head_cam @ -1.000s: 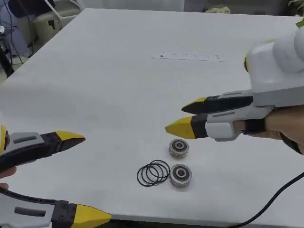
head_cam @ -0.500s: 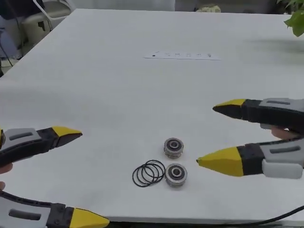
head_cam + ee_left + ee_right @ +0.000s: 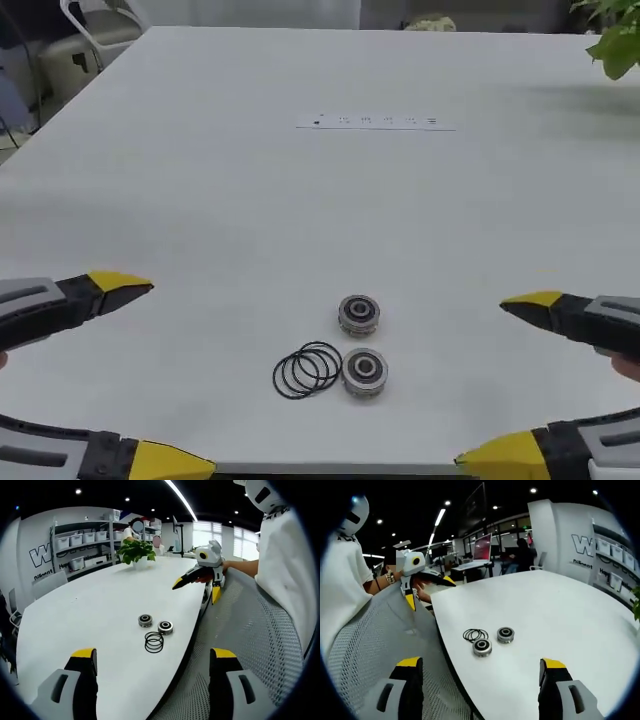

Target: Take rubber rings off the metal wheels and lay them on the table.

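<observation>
Wheels: far wheel [image 3: 359, 314] and near wheel [image 3: 364, 369] lie flat, close together but just apart, near the front edge of the white surface [image 3: 300, 200].
Rings: thin black rings [image 3: 306, 369] lie in a loose, overlapping heap on the surface, just left of the near wheel in the head view. Whether either wheel carries another ring is too small to tell.
Left gripper: left gripper [image 3: 181, 376] is held low at the left, its yellow-tipped jaws spread wide and empty, well apart from the rings.
Right gripper: right gripper [image 3: 480, 383] is held low at the right, jaws spread wide with nothing between them, well apart from both wheels.
Between: wheels and rings sit between the two grippers.
Background: plant [image 3: 610, 40] at the far right corner; printed strip [image 3: 375, 121] lies mid-surface.
</observation>
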Available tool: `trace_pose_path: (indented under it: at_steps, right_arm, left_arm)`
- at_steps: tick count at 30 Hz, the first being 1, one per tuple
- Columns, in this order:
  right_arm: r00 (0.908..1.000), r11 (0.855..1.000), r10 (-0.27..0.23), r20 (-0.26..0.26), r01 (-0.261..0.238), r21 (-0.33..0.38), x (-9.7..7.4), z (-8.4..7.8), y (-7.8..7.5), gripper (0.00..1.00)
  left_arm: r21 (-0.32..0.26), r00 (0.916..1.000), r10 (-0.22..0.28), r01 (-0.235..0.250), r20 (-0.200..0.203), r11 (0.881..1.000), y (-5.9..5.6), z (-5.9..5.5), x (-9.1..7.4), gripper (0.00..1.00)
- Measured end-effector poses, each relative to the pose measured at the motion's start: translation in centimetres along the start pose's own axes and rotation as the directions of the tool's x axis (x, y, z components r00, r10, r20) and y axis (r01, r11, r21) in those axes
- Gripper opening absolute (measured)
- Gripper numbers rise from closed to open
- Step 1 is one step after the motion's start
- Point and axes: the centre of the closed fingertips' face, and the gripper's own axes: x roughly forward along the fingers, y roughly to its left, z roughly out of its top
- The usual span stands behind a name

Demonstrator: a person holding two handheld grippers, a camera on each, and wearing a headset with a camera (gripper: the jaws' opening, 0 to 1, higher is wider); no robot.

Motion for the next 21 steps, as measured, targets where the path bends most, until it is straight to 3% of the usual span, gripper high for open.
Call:
trace_pose_path:
  at_steps: [5, 11, 21]
  right_arm:
    - [0.9999, 1.000, -0.017, 0.004, 0.017, 0.024, -0.2, 0.0, -0.3, 0.99]
    - [0.9995, 0.999, -0.027, -0.019, 0.027, 0.035, -0.1, -0.6, -0.3, 0.99]
    - [0.9980, 0.999, -0.024, -0.058, 0.026, 0.030, 0.0, -1.4, -0.4, 0.98]
  left_arm:
    - [-0.020, 0.9997, 0.020, -0.021, -0.015, 1.000, 0.5, -0.8, -0.2, 0.92]
    - [-0.070, 0.9996, 0.029, -0.029, -0.001, 0.997, 0.6, -1.0, -0.1, 0.93]
    - [-0.070, 0.9999, 0.014, -0.014, -0.010, 0.997, 0.2, -1.1, 0.2, 0.92]
